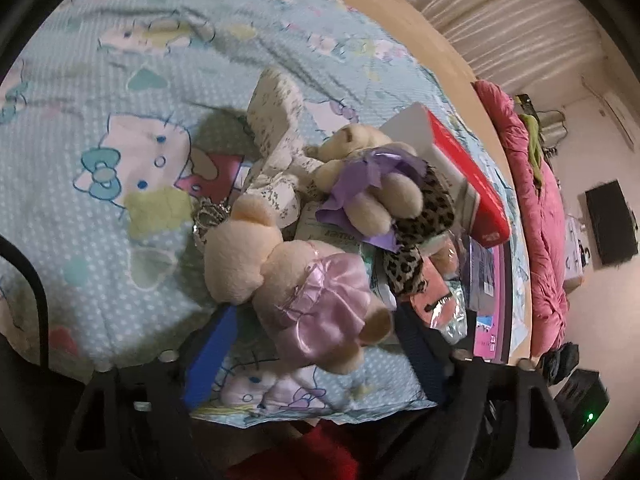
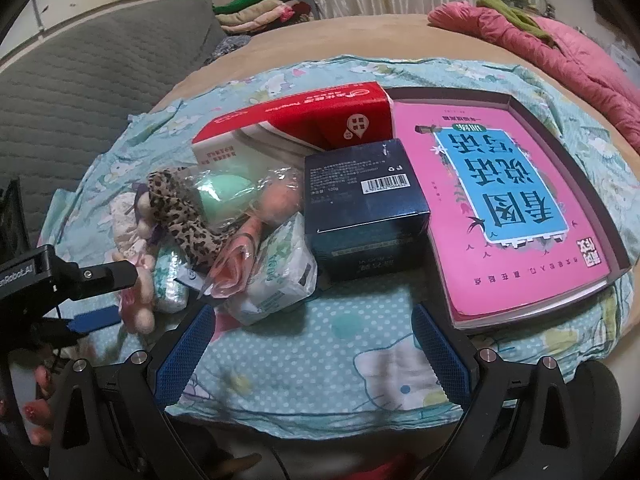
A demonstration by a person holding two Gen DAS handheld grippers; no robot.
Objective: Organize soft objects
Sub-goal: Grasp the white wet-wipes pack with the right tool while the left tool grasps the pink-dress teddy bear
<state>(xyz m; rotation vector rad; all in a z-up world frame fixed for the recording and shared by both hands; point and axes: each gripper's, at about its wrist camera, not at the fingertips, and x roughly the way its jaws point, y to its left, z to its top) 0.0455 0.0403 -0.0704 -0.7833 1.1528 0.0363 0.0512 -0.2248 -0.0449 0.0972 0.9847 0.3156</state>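
Observation:
In the left wrist view my left gripper point(image 1: 316, 312) is open, its blue pads on either side of a beige teddy bear in a pink satin dress point(image 1: 304, 280) lying on the Hello Kitty sheet point(image 1: 120, 140). Behind it lie a second bear with a purple bow point(image 1: 368, 176), a leopard-print plush point(image 1: 420, 232) and a white patterned soft toy point(image 1: 276, 132). In the right wrist view my right gripper point(image 2: 316, 328) is open and empty, above the sheet in front of a tissue pack point(image 2: 276, 276). The pink-dressed bear point(image 2: 140, 296) and the left gripper point(image 2: 80, 280) show at the left.
A red-and-white box point(image 2: 304, 120), a dark blue box point(image 2: 360, 208) and a pink book in a tray point(image 2: 508, 208) lie on the sheet. A bagged green and peach item point(image 2: 240, 200) sits by the leopard plush. A pink quilt point(image 2: 560, 48) lies at the bed's far edge.

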